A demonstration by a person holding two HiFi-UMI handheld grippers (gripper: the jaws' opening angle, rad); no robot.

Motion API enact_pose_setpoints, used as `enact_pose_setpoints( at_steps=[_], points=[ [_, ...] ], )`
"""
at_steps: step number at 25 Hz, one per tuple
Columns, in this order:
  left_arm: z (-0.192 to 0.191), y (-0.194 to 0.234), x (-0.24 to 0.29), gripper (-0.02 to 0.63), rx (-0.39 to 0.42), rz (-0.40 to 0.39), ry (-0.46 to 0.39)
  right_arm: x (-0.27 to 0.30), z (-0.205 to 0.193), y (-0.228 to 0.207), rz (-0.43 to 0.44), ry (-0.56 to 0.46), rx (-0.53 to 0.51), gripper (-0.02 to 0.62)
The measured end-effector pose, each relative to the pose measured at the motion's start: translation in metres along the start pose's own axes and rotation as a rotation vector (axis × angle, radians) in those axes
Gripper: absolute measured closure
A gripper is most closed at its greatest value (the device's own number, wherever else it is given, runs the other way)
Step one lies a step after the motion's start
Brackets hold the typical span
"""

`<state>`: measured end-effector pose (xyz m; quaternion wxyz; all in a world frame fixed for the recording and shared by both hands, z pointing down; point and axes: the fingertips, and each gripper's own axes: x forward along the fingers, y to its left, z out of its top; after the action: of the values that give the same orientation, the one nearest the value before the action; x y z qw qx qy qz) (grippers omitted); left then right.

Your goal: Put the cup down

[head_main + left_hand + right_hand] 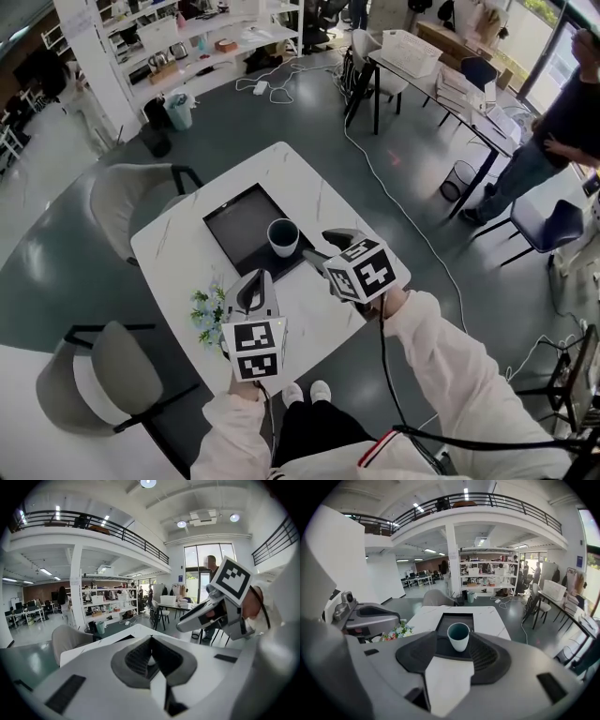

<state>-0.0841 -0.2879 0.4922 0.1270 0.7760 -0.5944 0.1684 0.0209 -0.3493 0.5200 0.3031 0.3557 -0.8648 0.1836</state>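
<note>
A white cup (pixel 283 236) with a dark teal inside stands upright at the near right corner of the black tray (pixel 239 225) on the white table (pixel 281 169). My right gripper (pixel 317 249) is just behind it, open. In the right gripper view the cup (pixel 458 637) rests on the tray (pixel 452 619) between the spread pads of that gripper (pixel 454 654), and neither pad touches it. My left gripper (pixel 253 279) hovers over the table's near left side, shut and holding nothing; its pads (pixel 136 658) meet at the tips.
A small bunch of flowers (pixel 206 309) lies at the table's near left edge, under the left gripper. Grey chairs (pixel 131 202) (pixel 103 375) stand to the left of the table. A person (pixel 553 131) stands at a black desk (pixel 422 66) far right, and cables (pixel 394 169) run across the floor.
</note>
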Motion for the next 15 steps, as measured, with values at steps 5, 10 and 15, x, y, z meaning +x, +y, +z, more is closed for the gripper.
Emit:
enact_pose_setpoints(
  at_steps=[5, 10, 15],
  points=[
    [0.009, -0.009, -0.025, 0.598, 0.013, -0.004, -0.014, -0.038, 0.007, 0.022, 0.011, -0.076, 0.024, 0.379],
    [0.025, -0.017, -0.058, 0.597, 0.005, -0.002, -0.043, -0.085, 0.023, 0.038, -0.011, -0.169, 0.000, 0.380],
    [0.040, -0.022, -0.089, 0.598, 0.009, 0.005, -0.072, -0.132, 0.027, 0.051, -0.055, -0.267, 0.025, 0.381]
  ],
)
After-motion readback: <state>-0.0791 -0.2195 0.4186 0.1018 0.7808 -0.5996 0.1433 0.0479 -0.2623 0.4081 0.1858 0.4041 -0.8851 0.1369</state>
